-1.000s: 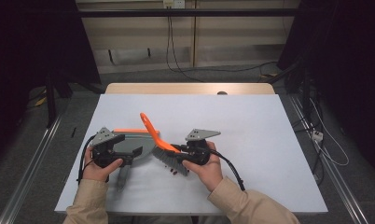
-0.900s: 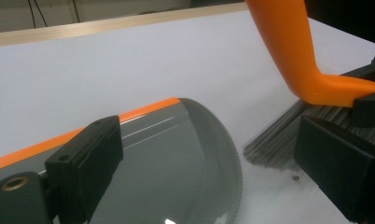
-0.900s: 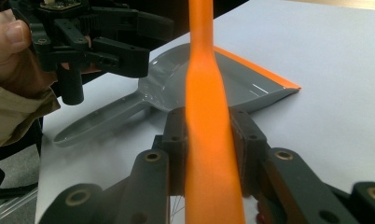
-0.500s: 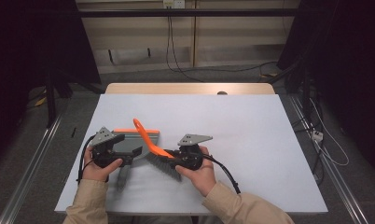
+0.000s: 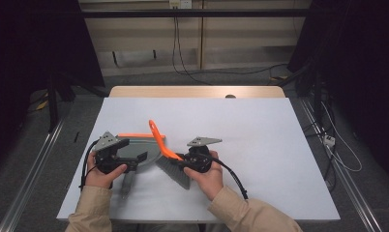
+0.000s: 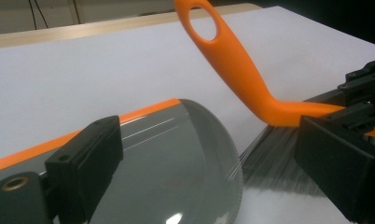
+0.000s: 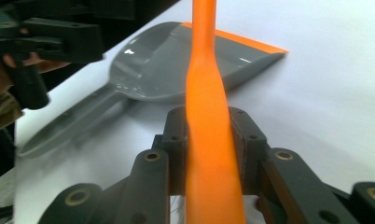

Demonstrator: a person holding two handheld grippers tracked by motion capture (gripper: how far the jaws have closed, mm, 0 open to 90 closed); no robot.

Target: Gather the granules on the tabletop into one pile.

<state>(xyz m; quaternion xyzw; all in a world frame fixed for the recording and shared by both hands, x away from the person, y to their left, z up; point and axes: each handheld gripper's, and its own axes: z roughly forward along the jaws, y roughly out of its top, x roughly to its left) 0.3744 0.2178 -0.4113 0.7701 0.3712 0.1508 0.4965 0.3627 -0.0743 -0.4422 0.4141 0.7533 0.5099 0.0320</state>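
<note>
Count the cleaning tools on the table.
2: a grey dustpan by the left gripper, and an orange-handled brush clamped in the right gripper, beside the dustpan's right side.

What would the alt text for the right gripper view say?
A hand-held gripper clamps the orange handle of a brush, which rises up the middle. Behind it a grey dustpan with an orange lip lies on a white table.

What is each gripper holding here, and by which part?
The right gripper has its jaws clamped on the brush, at the orange back next to its bristles. The left gripper's jaws straddle the dustpan, open, not gripping.
</note>
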